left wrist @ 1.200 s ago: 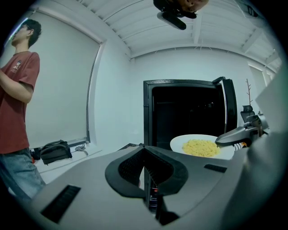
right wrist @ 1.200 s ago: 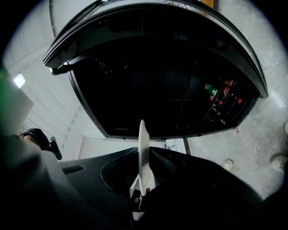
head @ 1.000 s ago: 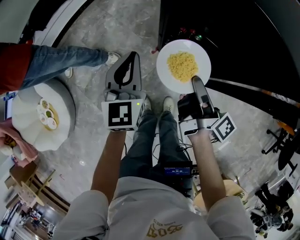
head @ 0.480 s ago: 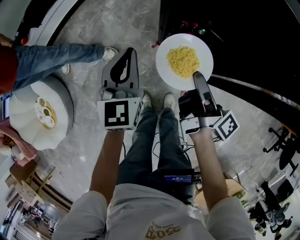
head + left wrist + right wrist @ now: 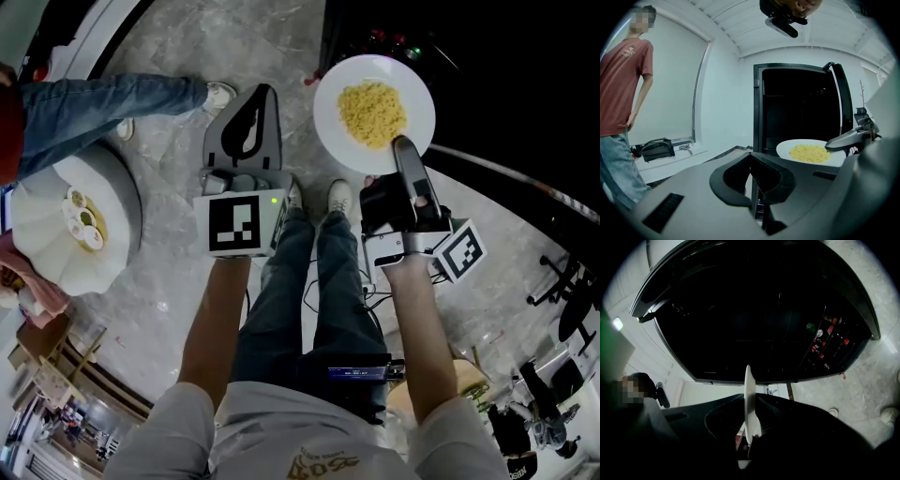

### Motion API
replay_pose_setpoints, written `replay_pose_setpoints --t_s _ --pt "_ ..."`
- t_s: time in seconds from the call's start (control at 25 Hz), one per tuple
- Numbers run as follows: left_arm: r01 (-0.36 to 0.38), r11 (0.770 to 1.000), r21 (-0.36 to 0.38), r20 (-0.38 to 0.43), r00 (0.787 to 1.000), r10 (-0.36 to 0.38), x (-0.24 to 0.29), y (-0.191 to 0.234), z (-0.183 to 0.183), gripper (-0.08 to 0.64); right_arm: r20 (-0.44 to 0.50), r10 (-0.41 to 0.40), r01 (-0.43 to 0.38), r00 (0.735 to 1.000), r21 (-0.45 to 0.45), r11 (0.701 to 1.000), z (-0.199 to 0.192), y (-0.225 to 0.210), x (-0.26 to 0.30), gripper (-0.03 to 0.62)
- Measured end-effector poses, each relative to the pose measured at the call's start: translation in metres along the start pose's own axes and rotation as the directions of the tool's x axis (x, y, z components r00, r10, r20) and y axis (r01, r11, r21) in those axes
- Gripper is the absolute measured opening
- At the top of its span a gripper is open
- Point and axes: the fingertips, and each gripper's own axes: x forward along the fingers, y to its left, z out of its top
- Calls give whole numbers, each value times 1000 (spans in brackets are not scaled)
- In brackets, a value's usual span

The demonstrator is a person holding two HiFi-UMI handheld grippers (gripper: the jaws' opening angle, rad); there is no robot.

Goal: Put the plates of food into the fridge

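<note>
A white plate [image 5: 373,114] with a heap of yellow noodles [image 5: 372,112] hangs in the air, held level before the dark open fridge [image 5: 487,75]. My right gripper [image 5: 403,155] is shut on the plate's near rim; in the right gripper view the plate [image 5: 748,406] shows edge-on between the jaws. The left gripper view shows the same plate [image 5: 811,152] to its right, in front of the black fridge opening [image 5: 799,108]. My left gripper [image 5: 246,141] is shut with nothing in it, held left of the plate.
A round white table [image 5: 70,225] with a small dish of food [image 5: 82,223] stands at the left. A person in jeans [image 5: 112,98] stands behind it, also in the left gripper view [image 5: 623,103]. Bottles [image 5: 829,345] sit low inside the fridge. Grey marble floor [image 5: 178,37] lies underfoot.
My right gripper has carried the plate a little farther forward, toward the fridge opening. The left gripper has shifted slightly forward too, still shut.
</note>
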Motion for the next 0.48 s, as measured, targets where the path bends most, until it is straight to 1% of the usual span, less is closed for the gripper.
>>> replay_pose_setpoints --t_s 0.16,0.32,0.48 --pt "3 1000 -6 -6 1000 -3 0 -4 2 6 5 2 -2 1000 2 1000 1 0 -1 50" --pt "-3 1000 -8 -1 1000 3 1 -8 1 6 -12 3 -3 1000 6 1000 -1 -1 0 51" --pt "0 1000 -5 30 1000 0 0 -13 6 6 -11 6 -6 1000 6 1000 0 0 1 50"
